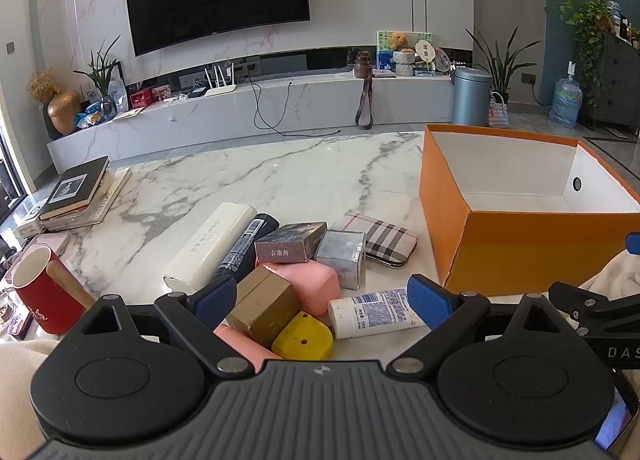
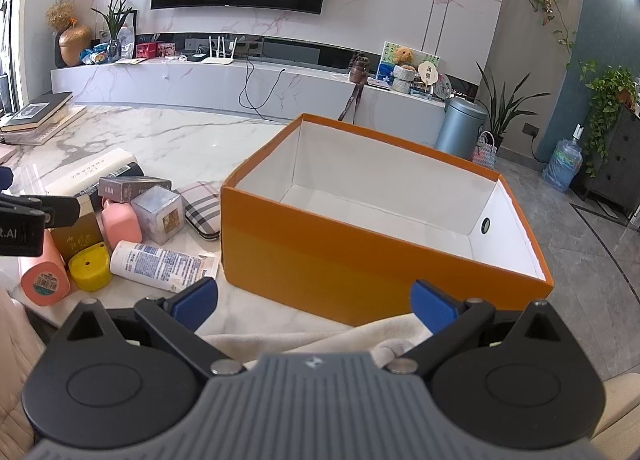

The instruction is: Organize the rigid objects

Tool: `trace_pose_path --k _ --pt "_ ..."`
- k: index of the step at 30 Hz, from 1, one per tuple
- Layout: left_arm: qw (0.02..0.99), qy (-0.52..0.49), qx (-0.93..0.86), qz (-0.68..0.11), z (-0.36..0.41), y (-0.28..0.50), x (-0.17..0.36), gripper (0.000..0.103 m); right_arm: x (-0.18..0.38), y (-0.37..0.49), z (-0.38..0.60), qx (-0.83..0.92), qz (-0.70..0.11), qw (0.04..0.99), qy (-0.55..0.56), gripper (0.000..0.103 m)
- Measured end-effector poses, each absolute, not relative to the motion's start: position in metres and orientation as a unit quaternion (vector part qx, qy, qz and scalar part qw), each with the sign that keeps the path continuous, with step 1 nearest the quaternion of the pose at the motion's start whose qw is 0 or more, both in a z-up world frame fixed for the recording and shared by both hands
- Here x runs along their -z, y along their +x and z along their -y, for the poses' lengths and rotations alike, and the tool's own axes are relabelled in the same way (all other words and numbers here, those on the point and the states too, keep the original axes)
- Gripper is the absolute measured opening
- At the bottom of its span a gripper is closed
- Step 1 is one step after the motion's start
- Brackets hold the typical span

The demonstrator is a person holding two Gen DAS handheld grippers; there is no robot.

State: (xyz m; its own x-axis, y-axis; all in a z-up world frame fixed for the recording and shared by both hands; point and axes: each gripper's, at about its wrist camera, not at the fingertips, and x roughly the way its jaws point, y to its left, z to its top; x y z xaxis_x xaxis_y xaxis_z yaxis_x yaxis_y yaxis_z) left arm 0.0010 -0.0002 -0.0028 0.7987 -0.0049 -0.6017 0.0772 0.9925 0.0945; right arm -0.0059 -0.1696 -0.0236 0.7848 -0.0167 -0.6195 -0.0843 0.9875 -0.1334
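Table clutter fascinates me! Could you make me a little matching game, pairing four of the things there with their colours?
Things:
1. mug
2. box
3. cap
4. wallet

Colours:
A. yellow
B. plaid
C. red
D. orange

Pairs: 1-C, 2-D, 3-A, 4-B

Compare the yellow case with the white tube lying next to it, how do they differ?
The yellow case is short, rounded and plain with a small hole on top; the white tube is long and covered in blue print. The yellow case sits squat against the brown box, while the white tube lies on its side, pointing toward the orange box. Both rest on the marble table, outside the orange box.
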Motion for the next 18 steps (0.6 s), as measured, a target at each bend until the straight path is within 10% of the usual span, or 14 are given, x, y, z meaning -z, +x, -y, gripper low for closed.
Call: trace_pose_path --k 18 --pt "0.946 0.056 0.026 -0.320 0.0064 0.0006 0.0035 0.103 0.0272 -0.0059 0.1683 -0.017 -0.332 0.940 -0.082 0.101"
